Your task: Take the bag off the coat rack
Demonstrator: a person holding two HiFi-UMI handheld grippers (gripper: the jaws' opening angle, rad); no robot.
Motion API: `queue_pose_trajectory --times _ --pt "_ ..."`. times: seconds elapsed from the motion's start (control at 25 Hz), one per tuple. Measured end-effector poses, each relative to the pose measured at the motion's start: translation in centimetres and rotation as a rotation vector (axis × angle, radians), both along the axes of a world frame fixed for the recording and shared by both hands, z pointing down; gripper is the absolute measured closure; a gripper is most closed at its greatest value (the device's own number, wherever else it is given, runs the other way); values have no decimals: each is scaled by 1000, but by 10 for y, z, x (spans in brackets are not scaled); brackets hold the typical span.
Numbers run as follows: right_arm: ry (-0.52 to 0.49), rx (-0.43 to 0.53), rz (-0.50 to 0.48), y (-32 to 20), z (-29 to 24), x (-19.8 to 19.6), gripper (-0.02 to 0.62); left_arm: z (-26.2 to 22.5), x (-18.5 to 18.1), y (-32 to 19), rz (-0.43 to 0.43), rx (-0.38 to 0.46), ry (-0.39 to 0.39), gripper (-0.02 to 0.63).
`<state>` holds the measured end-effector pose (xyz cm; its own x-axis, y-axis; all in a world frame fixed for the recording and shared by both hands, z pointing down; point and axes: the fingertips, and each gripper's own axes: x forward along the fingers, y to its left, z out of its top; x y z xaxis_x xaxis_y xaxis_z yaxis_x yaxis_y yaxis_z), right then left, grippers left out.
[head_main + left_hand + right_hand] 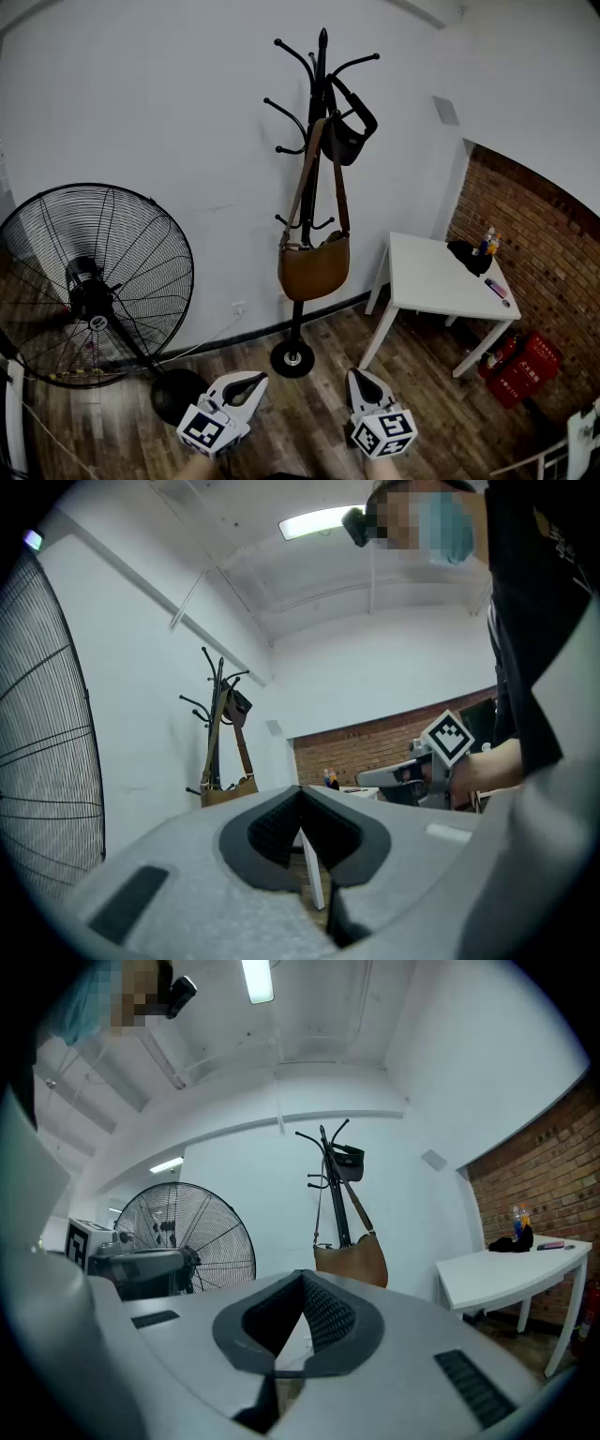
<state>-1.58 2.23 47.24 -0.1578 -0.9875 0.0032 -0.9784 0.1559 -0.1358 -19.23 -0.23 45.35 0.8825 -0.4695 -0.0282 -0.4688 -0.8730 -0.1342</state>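
A brown shoulder bag (pixel 314 267) hangs by its long strap from the black coat rack (pixel 319 103), which stands against the white wall. A small black bag (pixel 345 139) hangs higher on the same rack. My left gripper (pixel 251 379) and right gripper (pixel 357 374) are low in the head view, well short of the rack, both shut with nothing in them. The brown shoulder bag (pixel 352 1262) shows straight ahead in the right gripper view, and off to the left as the brown shoulder bag (pixel 228 789) in the left gripper view.
A large black floor fan (pixel 94 281) stands left of the rack, its round base (pixel 178 394) close to my left gripper. A white table (pixel 441 281) with small items stands at the right by a brick wall. Red crates (pixel 520 367) lie under it.
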Motion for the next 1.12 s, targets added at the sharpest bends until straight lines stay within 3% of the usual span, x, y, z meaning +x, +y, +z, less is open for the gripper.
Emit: queue_pose_trajectory --times 0.36,0.68,0.76,0.8,1.12 --pt "2 -16 -10 -5 1 -3 597 -22 -1 -5 -16 14 24 601" --pt "-20 1 16 -10 0 3 595 -3 -1 -19 10 -21 63 599" --pt "-14 18 24 -11 -4 6 541 2 6 -22 35 -36 68 447" --pt "-15 27 26 -13 -6 9 508 3 9 -25 33 -40 65 415" --pt "-23 11 8 -47 -1 46 437 10 50 -58 1 -57 52 337"
